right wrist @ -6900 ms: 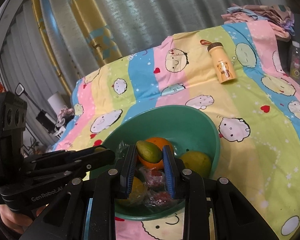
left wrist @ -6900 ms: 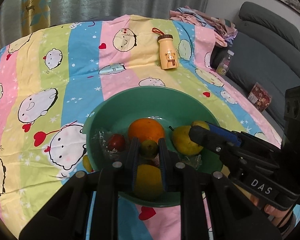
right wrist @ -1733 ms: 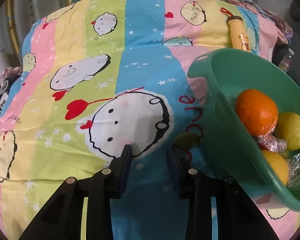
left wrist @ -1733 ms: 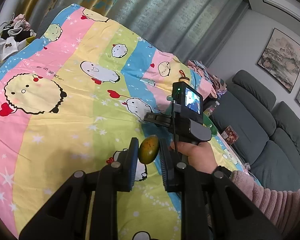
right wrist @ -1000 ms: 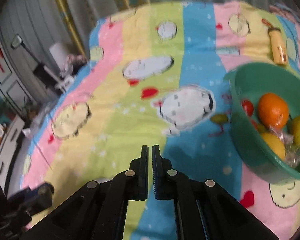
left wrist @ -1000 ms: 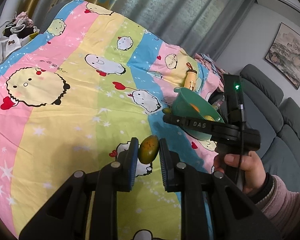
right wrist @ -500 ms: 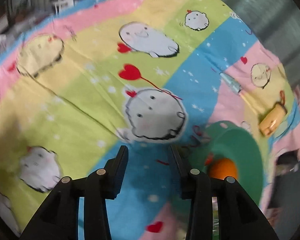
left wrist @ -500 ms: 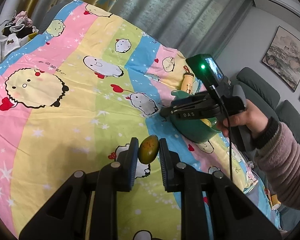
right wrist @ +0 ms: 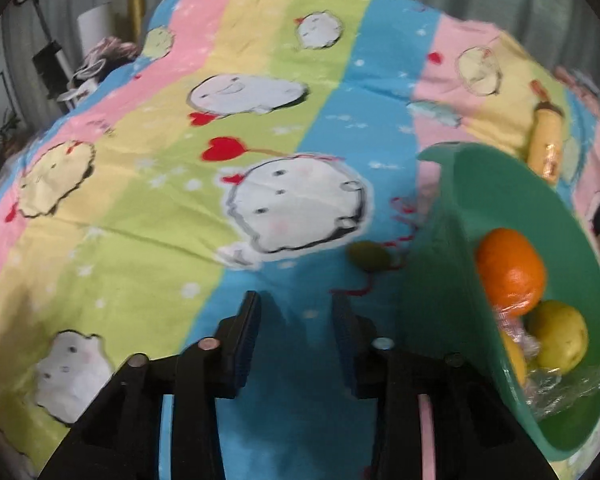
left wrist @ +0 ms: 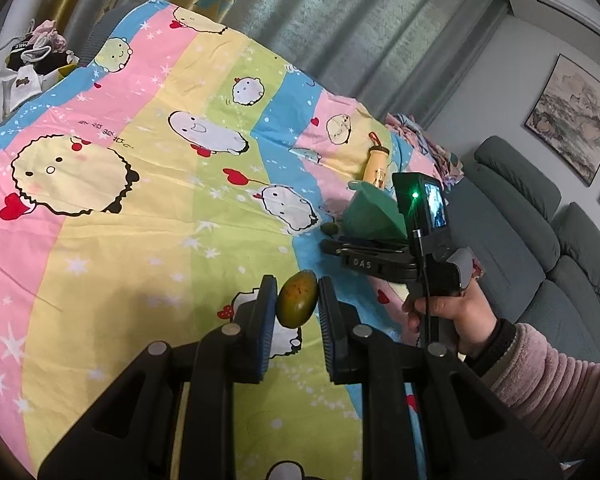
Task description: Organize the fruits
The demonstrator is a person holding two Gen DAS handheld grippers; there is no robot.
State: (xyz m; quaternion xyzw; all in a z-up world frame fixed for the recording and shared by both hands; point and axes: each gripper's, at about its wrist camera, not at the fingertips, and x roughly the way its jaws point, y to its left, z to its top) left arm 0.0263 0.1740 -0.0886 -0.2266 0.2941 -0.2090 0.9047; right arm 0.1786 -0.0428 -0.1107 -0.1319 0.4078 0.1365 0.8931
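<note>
Fruit is split between a green bowl (right wrist: 496, 184) and the cartoon-print bedspread (left wrist: 100, 240).

Left wrist view: the left gripper (left wrist: 298, 304) is clamped on a small green-brown mango (left wrist: 298, 299), held upright, long axis running away from the camera, above the bedspread and well apart from the bowl (left wrist: 374, 216). Beyond it a hand (left wrist: 452, 308) holds the right gripper (left wrist: 330, 245) near the bowl; its jaws cannot be read from here. A small green fruit (left wrist: 331, 228) lies just beside the bowl.

Right wrist view: the right gripper (right wrist: 296, 320) has just been closing, yet a clear gap shows between the jaws, with nothing in it. The green fruit (right wrist: 369, 256) lies ahead and slightly right of the gripper, beside the bowl's wall, long axis crosswise. The right gripper looks much the nearer one. Only this view shows the bowl's contents: an orange (right wrist: 510, 270), a pear (right wrist: 560, 336) and plastic wrap (right wrist: 560, 384). A bottle (right wrist: 546, 140) lies beyond the bowl.
</note>
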